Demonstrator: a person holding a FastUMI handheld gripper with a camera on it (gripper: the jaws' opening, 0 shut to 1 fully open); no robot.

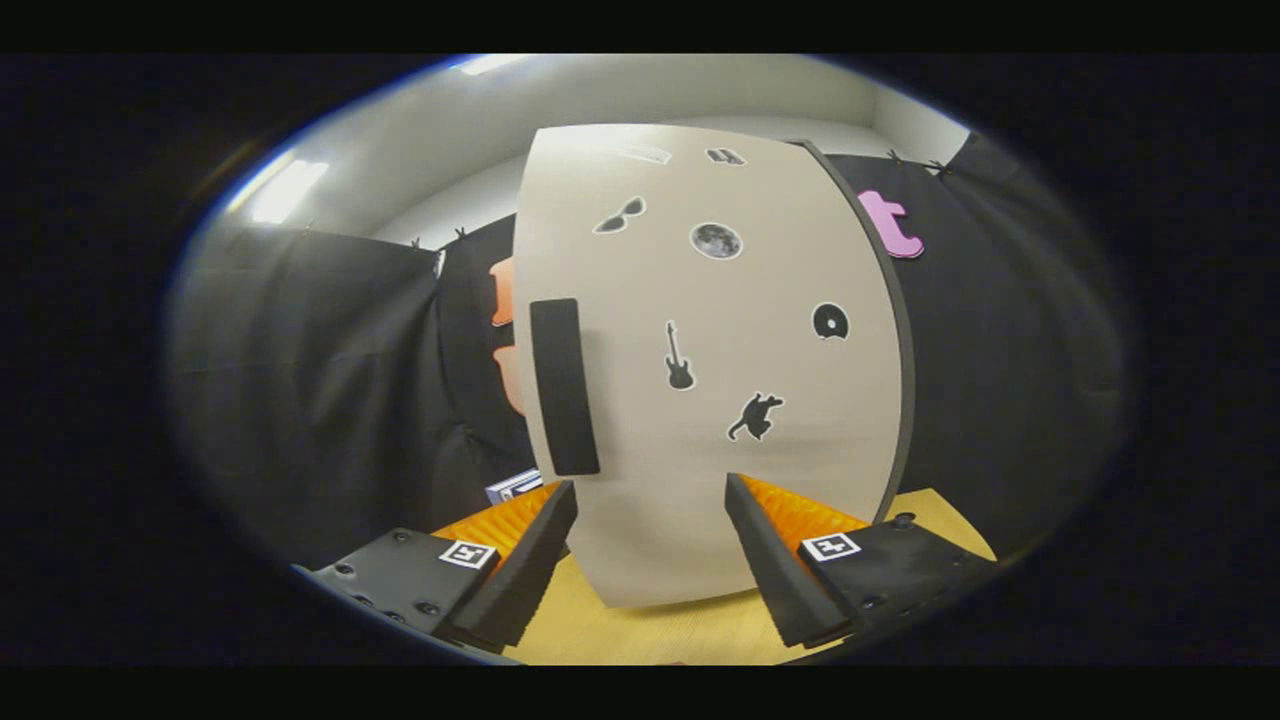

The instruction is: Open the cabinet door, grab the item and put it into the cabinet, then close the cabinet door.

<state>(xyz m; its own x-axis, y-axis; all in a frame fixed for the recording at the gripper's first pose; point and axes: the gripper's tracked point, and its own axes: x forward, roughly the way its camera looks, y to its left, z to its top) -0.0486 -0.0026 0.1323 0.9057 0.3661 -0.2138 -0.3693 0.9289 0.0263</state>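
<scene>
Gripper view: gripper (650, 492) open, cabinet door (700, 400) hiding interior

a beige cabinet door (700, 400) carries a black handle (564, 386) and black stickers edged in white, among them a guitar (679, 358) and a cat (755, 416). the gripper (650, 500), its fingers spread apart, shows orange ribbing, black pads and black-and-white markers over a yellow table (640, 630).

You face the tall beige cabinet door (700, 400), a flat panel dotted with small black stickers, standing upright on the yellow worktop (640, 630) near its far edge. Its vertical black bar handle (564, 386) sits at the door's left side. The door looks closed.
</scene>
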